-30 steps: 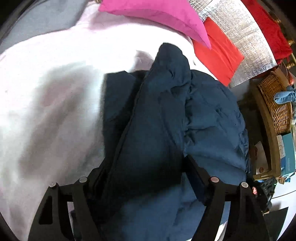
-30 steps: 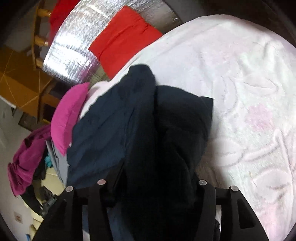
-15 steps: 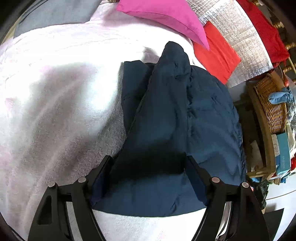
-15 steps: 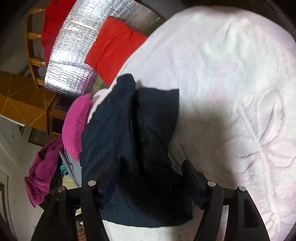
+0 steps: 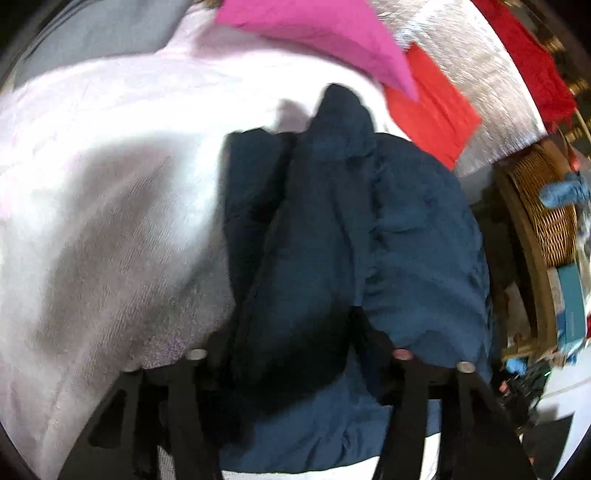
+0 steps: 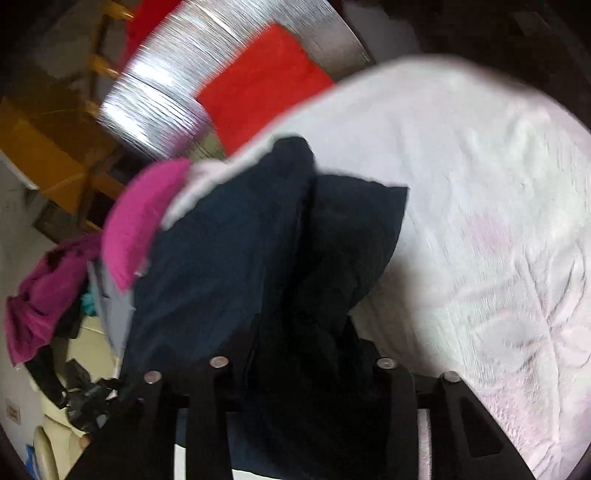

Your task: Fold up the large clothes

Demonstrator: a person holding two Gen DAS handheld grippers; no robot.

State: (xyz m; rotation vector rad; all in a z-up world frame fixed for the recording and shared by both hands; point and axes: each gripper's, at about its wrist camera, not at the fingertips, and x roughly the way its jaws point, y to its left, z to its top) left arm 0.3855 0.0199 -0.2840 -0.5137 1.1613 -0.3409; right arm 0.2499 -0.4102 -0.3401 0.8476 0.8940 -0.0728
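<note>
A dark navy garment (image 5: 332, 229) lies bunched on a white and pale pink blanket (image 5: 110, 184). In the left wrist view, my left gripper (image 5: 295, 354) has its jaws closed in on a fold of the navy cloth, which rises between the fingers and hides the tips. In the right wrist view, the same navy garment (image 6: 258, 258) fills the space between the fingers of my right gripper (image 6: 303, 365), gripped and lifted off the blanket (image 6: 480, 221). Both views are motion blurred.
A magenta pillow (image 5: 314, 33), a red cloth (image 5: 428, 107) and a silver foil mat (image 5: 480, 74) lie beyond the garment. A wicker basket (image 5: 546, 214) stands to the right. In the right wrist view, purple clothing (image 6: 40, 295) hangs at the left beside wooden furniture (image 6: 48, 158).
Both grippers were open over the garment half a second ago. Now both have closed on the navy cloth and raised it, bunching it up between the fingers.
</note>
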